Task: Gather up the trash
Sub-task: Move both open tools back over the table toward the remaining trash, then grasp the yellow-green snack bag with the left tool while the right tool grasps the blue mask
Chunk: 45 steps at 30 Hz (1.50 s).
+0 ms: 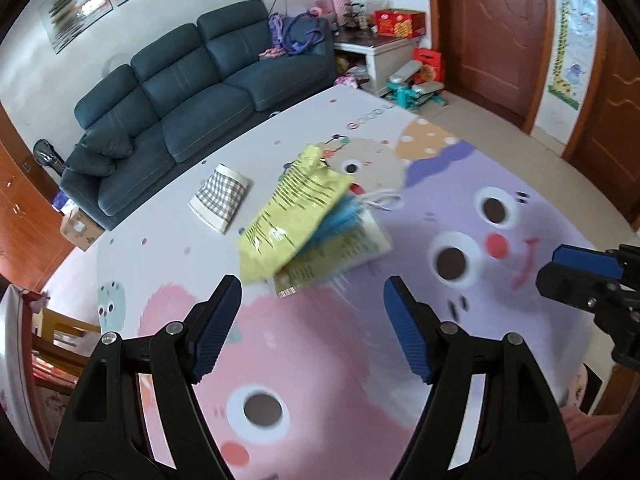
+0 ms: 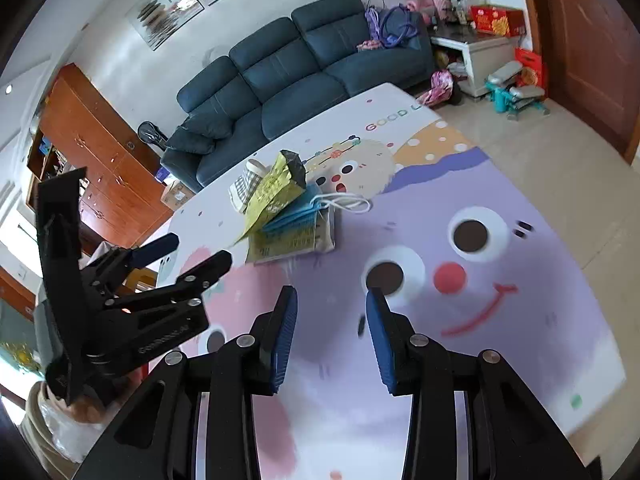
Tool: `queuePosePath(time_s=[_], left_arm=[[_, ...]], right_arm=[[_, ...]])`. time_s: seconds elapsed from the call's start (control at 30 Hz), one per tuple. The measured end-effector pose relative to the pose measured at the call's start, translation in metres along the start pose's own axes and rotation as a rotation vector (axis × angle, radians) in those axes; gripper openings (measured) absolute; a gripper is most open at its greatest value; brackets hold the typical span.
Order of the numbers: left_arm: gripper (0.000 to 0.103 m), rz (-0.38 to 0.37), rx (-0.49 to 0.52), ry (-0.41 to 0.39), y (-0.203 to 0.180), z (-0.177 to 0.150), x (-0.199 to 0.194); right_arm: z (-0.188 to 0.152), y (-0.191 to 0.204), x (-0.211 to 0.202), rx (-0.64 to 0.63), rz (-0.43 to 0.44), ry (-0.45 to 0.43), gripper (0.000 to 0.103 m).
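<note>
Cartoon play mat with trash pile, checked cup beside; both grippers spread, empty.

We record our left gripper with jaws spread wide, our right gripper parted, both empty.

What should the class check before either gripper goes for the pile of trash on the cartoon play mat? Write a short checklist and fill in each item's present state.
1. Left gripper open and empty: ok.
2. Right gripper open and empty: ok.
3. Yellow-green printed foil packet within view, lying on top of the pile: ok.
4. Blue pleated face mask with white ear loops free to lift: not ok, packet overlaps it.
5. Checked paper cup lying apart from the pile: ok in the left view.
6. Bin or bag to receive the trash located: cannot tell, none clearly in view.
</note>
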<state>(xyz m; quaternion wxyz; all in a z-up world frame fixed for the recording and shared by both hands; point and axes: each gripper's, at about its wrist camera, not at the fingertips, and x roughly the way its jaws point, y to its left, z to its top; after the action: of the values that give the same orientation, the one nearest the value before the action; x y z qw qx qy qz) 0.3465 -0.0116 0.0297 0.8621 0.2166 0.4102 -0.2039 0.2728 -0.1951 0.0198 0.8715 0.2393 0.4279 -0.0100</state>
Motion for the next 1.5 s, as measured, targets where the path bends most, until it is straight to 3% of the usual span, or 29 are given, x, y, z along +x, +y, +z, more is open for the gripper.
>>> queuePosePath(time_s=[0.37, 0.63, 0.67, 0.7, 0.73, 0.77, 0.83, 0.9, 1.0, 1.13, 1.3, 1.37, 1.43, 1.5], left_arm=[[0.071, 0.071, 0.043, 0.037, -0.003, 0.036, 0.096], [0.071, 0.090, 0.087, 0.046, -0.007, 0.049, 0.138], [0.067, 0.090, 0.088, 0.043, -0.007, 0.049, 0.139], [0.053, 0.087, 0.088, 0.040, -0.007, 0.049, 0.140], [0.048, 0.072, 0.082, 0.047, -0.007, 0.049, 0.142], [0.036, 0.059, 0.073, 0.056, -0.006, 0.050, 0.143], [0.030, 0.044, 0.058, 0.058, -0.005, 0.049, 0.144], [0.018, 0.037, 0.055, 0.043, -0.004, 0.049, 0.140], [0.009, 0.027, 0.023, 0.016, 0.003, 0.048, 0.129], [0.008, 0.000, -0.041, -0.033, 0.025, 0.041, 0.100], [0.005, -0.036, -0.131, -0.056, 0.063, 0.036, 0.072], [0.005, -0.047, -0.168, -0.060, 0.079, 0.033, 0.063], [0.005, -0.058, -0.211, -0.060, 0.097, 0.029, 0.055], [0.005, -0.061, -0.250, -0.058, 0.113, 0.023, 0.050]], right_arm=[[0.027, -0.026, 0.097, 0.045, 0.034, 0.076, 0.036], [0.032, -0.024, 0.128, 0.010, 0.059, 0.096, 0.036], [0.032, -0.022, 0.128, 0.003, 0.063, 0.097, 0.036], [0.032, -0.021, 0.129, -0.005, 0.066, 0.100, 0.036], [0.033, -0.020, 0.131, -0.011, 0.069, 0.101, 0.036], [0.033, -0.018, 0.131, -0.015, 0.072, 0.103, 0.036], [0.035, -0.016, 0.134, -0.025, 0.075, 0.102, 0.036], [0.038, -0.013, 0.136, -0.034, 0.080, 0.100, 0.036], [0.045, -0.006, 0.137, -0.041, 0.090, 0.096, 0.036], [0.056, 0.009, 0.141, -0.060, 0.095, 0.097, 0.036], [0.078, 0.041, 0.144, -0.173, 0.075, 0.082, 0.036], [0.088, 0.052, 0.148, -0.216, 0.062, 0.075, 0.043], [0.099, 0.061, 0.154, -0.258, 0.050, 0.059, 0.071], [0.107, 0.067, 0.163, -0.289, 0.044, 0.055, 0.079]])
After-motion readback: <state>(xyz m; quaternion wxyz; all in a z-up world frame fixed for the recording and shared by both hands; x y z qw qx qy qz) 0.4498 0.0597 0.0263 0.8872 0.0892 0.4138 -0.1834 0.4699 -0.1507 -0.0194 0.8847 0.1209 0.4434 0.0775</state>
